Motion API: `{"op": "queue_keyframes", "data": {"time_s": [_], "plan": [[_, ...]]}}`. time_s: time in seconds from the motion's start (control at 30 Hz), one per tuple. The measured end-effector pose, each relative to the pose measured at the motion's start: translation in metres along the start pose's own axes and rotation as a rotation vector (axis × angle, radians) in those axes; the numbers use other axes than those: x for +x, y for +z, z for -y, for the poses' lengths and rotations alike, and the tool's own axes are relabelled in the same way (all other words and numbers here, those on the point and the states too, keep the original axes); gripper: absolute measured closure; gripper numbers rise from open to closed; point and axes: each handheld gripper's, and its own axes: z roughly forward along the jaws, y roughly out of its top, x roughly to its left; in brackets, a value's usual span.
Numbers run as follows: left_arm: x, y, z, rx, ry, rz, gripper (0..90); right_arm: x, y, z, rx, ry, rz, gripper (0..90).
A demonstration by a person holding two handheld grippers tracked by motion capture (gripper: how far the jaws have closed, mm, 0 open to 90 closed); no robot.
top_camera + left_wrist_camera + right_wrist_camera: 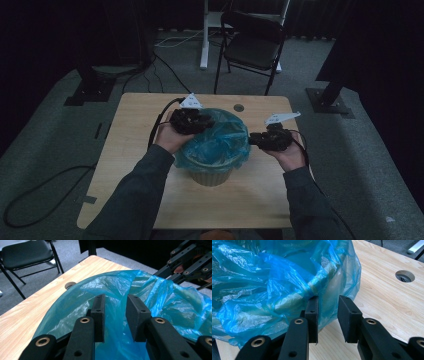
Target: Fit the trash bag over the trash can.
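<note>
A beige bin [210, 175] stands mid-table, lined with a blue plastic bag [222, 137] folded over its rim. My left gripper [205, 121] is at the bin's left rim. In the left gripper view its jaws [116, 298] stand parted over the crumpled bag [160, 297], with film showing in the gap and no pad pressing on it. My right gripper [252, 139] is at the bin's right side. Its jaws [328, 298] are parted too, and the left fingertip [313, 302] is just at the folded bag [262, 285] at the rim.
The wooden table [135, 150] has a round cable hole [239, 107] just behind the bin. A black folding chair [252, 45] stands beyond the far edge. Stand bases and a cable [45, 185] lie on the grey carpet around the table.
</note>
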Motion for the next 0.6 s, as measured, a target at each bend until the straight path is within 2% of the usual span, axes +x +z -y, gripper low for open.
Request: {"op": "queue_keyframes", "data": {"time_s": [0.2,0.33,0.5,0.6], "plan": [[-0.007,0.010,-0.007,0.035,0.037,0.002,68.8,0.000,0.000,0.000,0.002,-0.002,-0.004,70.6],[-0.009,0.015,-0.008,0.065,0.059,-0.012,68.7,-0.001,0.000,0.000,-0.001,0.001,-0.006,70.7],[-0.010,0.016,-0.014,0.060,0.063,-0.016,68.6,-0.001,0.001,0.001,-0.003,-0.001,-0.008,71.0],[-0.013,0.019,-0.019,0.071,0.082,-0.015,68.2,0.000,0.002,0.001,0.000,0.000,-0.012,71.0]]}}
